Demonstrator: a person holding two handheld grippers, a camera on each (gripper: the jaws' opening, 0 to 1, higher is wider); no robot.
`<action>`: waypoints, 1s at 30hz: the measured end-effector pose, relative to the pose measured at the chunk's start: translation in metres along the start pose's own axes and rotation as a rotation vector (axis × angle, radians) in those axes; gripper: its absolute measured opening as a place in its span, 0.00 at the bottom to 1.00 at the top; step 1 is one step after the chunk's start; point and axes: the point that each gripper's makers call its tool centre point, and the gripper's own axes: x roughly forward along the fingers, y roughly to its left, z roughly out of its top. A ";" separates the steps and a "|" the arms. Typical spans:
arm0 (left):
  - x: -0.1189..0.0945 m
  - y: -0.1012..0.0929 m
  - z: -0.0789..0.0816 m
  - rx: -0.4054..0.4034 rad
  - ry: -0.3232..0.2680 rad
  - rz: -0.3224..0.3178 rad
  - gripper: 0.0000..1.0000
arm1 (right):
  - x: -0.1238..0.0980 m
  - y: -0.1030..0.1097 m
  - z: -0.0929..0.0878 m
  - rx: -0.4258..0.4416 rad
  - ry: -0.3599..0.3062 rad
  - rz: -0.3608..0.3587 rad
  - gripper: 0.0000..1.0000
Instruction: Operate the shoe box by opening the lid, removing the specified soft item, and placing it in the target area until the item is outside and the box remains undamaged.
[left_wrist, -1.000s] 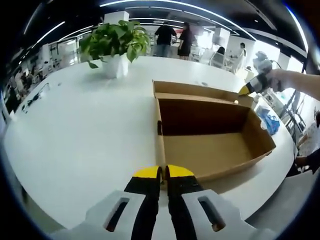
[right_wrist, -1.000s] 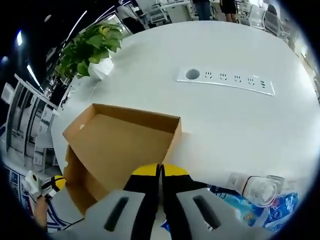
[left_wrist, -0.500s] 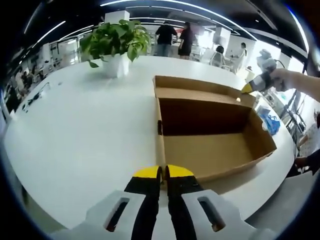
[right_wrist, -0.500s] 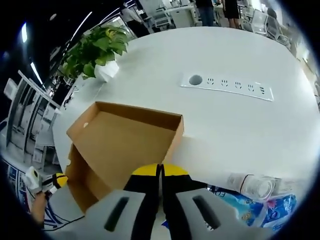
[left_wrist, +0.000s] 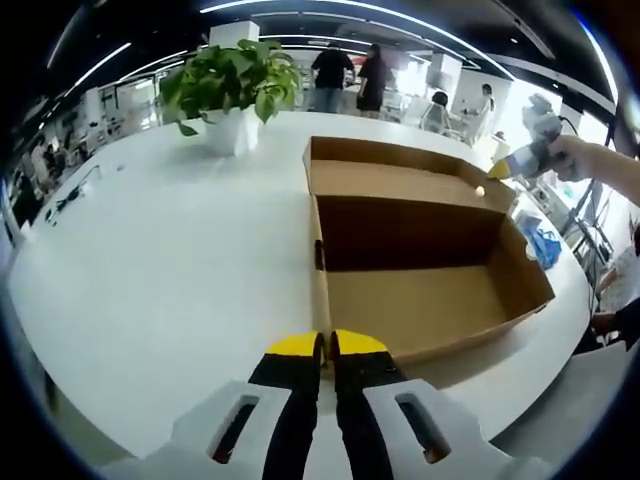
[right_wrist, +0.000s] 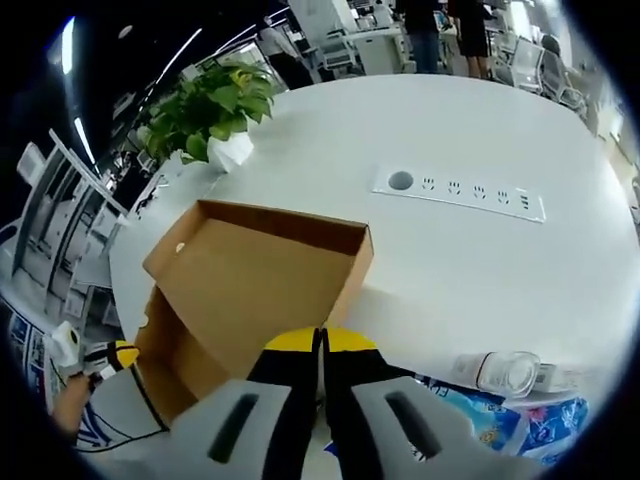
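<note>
The brown cardboard shoe box (left_wrist: 420, 300) stands open on the white table (left_wrist: 170, 260), and its inside looks bare. Its lid (left_wrist: 400, 180) is hinged at the far side and leans back with the inner face showing. My left gripper (left_wrist: 322, 345) is shut at the near left corner, on the top edge of the box's wall. My right gripper (left_wrist: 500, 168), held by a hand, is shut on the far right corner of the lid. In the right gripper view the lid (right_wrist: 250, 275) spreads out ahead of my right gripper (right_wrist: 321, 338), and my left gripper (right_wrist: 112, 355) sits at the box's corner.
A potted plant (left_wrist: 232, 85) (right_wrist: 210, 105) stands at the far side of the table. A blue and white soft pack (right_wrist: 490, 420) (left_wrist: 540, 243) and a clear plastic container (right_wrist: 505, 372) lie right of the box. A socket panel (right_wrist: 460, 192) is set into the tabletop. People stand in the background.
The right gripper has risen with the lid's corner, so more of the lid's inner face shows in the left gripper view. The left gripper and the box body have stayed put.
</note>
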 end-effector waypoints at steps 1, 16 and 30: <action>0.000 0.000 0.000 0.001 -0.001 0.001 0.01 | -0.001 0.000 0.001 -0.007 -0.008 -0.001 0.00; 0.000 0.000 0.000 0.007 -0.010 0.010 0.01 | -0.014 0.002 0.004 -0.097 -0.103 -0.006 0.00; 0.000 -0.001 0.001 0.011 -0.016 0.016 0.00 | -0.033 0.014 0.004 -0.150 -0.199 -0.002 0.00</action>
